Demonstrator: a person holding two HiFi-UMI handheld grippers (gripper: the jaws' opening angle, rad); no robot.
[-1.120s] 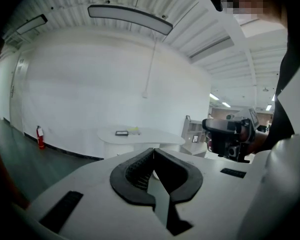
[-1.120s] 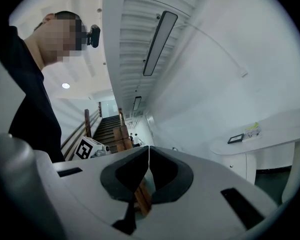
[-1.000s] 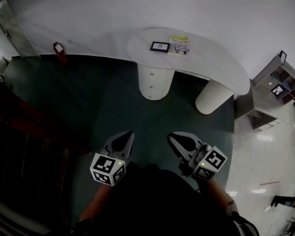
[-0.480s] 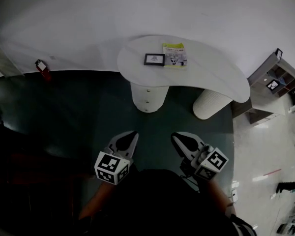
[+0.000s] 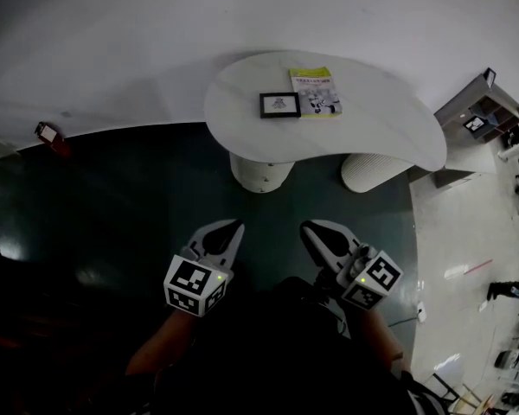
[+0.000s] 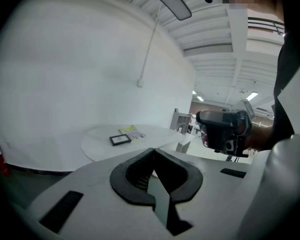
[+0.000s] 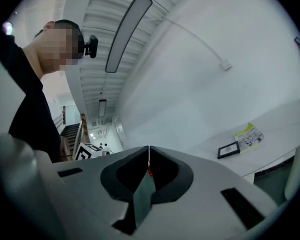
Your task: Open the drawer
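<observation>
Approach stage. Your left gripper point(image 5: 232, 228) and right gripper point(image 5: 308, 229), lower centre: jaws were pressed together, nothing held. You needed one opened and squared to the drawer pedestal point(image 5: 259, 173) under the worktop point(image 5: 381, 119).

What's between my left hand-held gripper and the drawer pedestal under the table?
In the head view, only bare dark floor lies between the left hand-held gripper and the drawer pedestal.

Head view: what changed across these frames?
The person moved closer to the white curved table: its round white pedestal now sits mostly under the top, and the red fire extinguisher slid left in the view. Nothing grasped or released. The left gripper and right gripper stay shut, empty, held out ahead.
</observation>
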